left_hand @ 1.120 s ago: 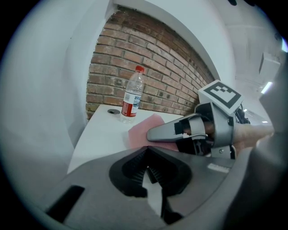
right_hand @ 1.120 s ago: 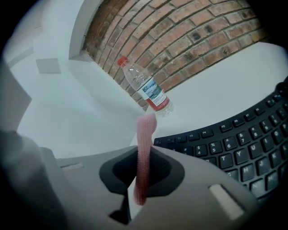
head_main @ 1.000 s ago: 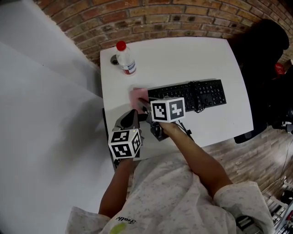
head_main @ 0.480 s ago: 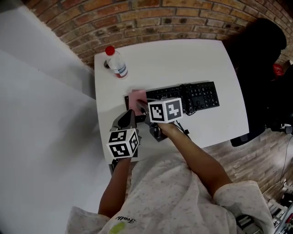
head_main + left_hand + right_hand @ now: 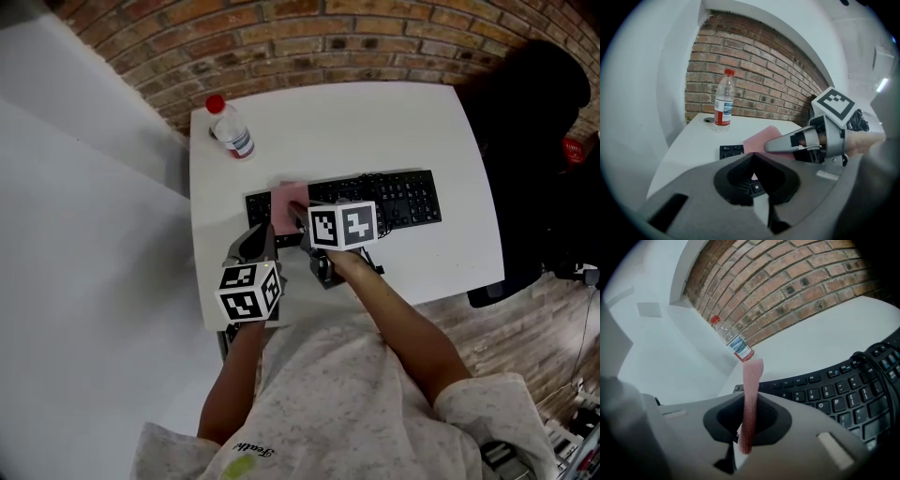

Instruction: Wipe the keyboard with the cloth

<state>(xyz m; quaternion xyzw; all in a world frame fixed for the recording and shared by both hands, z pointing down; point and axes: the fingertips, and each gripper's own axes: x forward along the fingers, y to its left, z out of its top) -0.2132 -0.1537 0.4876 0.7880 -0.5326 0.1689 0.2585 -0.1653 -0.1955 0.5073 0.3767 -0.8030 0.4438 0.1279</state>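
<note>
Right gripper (image 5: 749,425) pinches the pink cloth (image 5: 752,376) at the black keyboard's (image 5: 394,199) left end. I'm guessing most keys need wiping yet. Left gripper (image 5: 757,185) is pressed together, empty, near the table's (image 5: 375,122) front edge.

Light is even and diffuse, fairly bright, with no hard source in frame. In the head view the white surface (image 5: 394,122) sits near clipping, and the black chair (image 5: 544,112) is crushed with no detail. Both gripper views have heavy fisheye and black vignette corners, and the brick wall (image 5: 754,70) courses bow. The left hand-held gripper (image 5: 757,187) and right hand-held gripper (image 5: 746,432) bodies are dim and soft near the lens. The bottle (image 5: 723,101) is sharp. The keyboard (image 5: 834,390) legends are readable but soften at the right edge.
</note>
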